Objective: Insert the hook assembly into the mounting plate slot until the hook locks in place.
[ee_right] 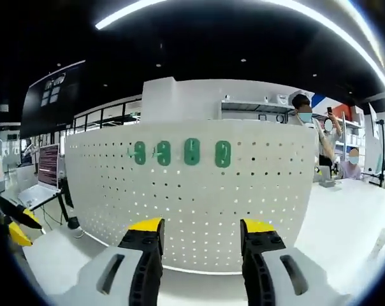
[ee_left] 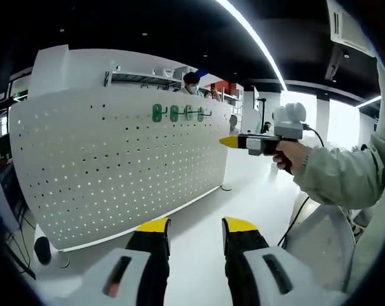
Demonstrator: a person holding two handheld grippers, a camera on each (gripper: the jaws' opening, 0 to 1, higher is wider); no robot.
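A white pegboard plate (ee_left: 116, 172) stands upright on the white table (ee_left: 256, 191). Several green hook assemblies (ee_left: 174, 113) sit in a row near its top edge, and the right gripper view faces them head-on (ee_right: 192, 152) on the board (ee_right: 199, 210). My left gripper (ee_left: 196, 224) is open and holds nothing, low in front of the board. My right gripper (ee_right: 202, 226) is also open with nothing between its yellow tips. A hand holds that right gripper (ee_left: 234, 141) just off the board's right end, below the hooks. The left gripper (ee_right: 14, 223) shows at the far left edge.
People (ee_left: 192, 83) stand behind the board near grey shelving (ee_right: 256, 105). A laptop (ee_right: 36, 191) sits on a side desk at left, under a dark wall screen (ee_right: 52, 95). A sleeve (ee_left: 345, 172) crosses the right side. A black cable (ee_left: 294, 220) hangs from the right gripper.
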